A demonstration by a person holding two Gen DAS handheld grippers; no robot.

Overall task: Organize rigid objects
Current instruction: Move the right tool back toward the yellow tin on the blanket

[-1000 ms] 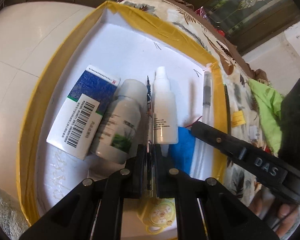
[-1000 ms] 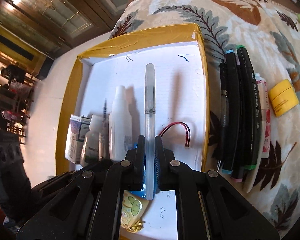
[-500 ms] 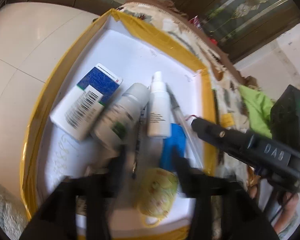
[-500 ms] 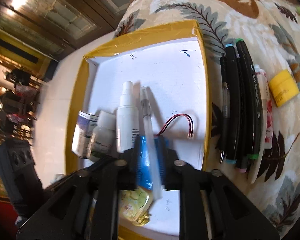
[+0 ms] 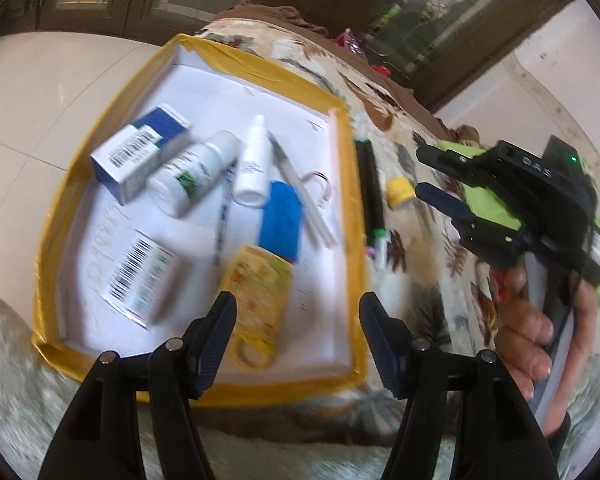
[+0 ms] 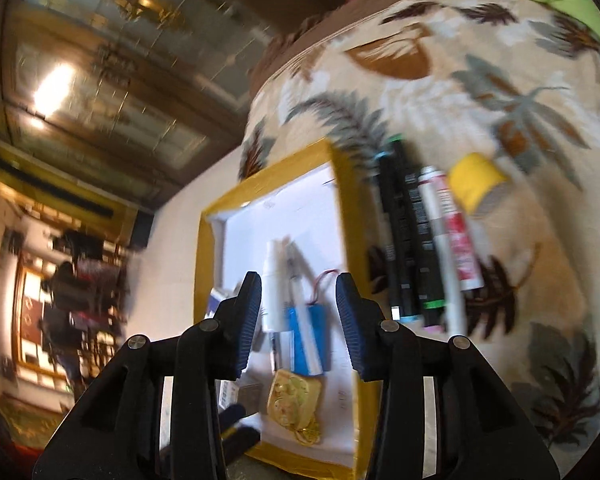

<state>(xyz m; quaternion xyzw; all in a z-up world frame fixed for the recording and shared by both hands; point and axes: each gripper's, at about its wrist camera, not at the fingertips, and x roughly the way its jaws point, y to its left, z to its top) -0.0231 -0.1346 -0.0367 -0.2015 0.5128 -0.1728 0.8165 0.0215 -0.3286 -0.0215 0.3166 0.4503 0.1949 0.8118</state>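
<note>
A shallow white tray with a yellow taped rim (image 5: 352, 184) (image 6: 342, 200) lies on a leaf-print cloth. In it lie a blue-and-white box (image 5: 140, 152), a white pill bottle (image 5: 192, 180), a white dropper bottle (image 5: 254, 168) (image 6: 274, 284), a thin dark pen (image 5: 224, 216), a clear pen (image 5: 304, 196) (image 6: 300, 320), a blue block (image 5: 282, 220), a barcode box (image 5: 140, 276) and a yellow tag (image 5: 258, 292) (image 6: 294, 400). My left gripper (image 5: 298, 316) is open and empty above the tray's near edge. My right gripper (image 6: 296, 316) is open and empty above the tray; it also shows in the left wrist view (image 5: 432, 174).
Right of the tray lie black markers (image 6: 404, 232) (image 5: 370, 188), a white-and-red tube (image 6: 456, 232) and a yellow-capped jar (image 6: 478, 182) (image 5: 400, 190). A green cloth (image 5: 488, 204) lies further right. White floor tiles (image 5: 40, 92) lie beyond the tray's left side.
Both grippers have opened and pulled back up from the tray. The thin dark pen and the clear pen now lie loose in the tray.
</note>
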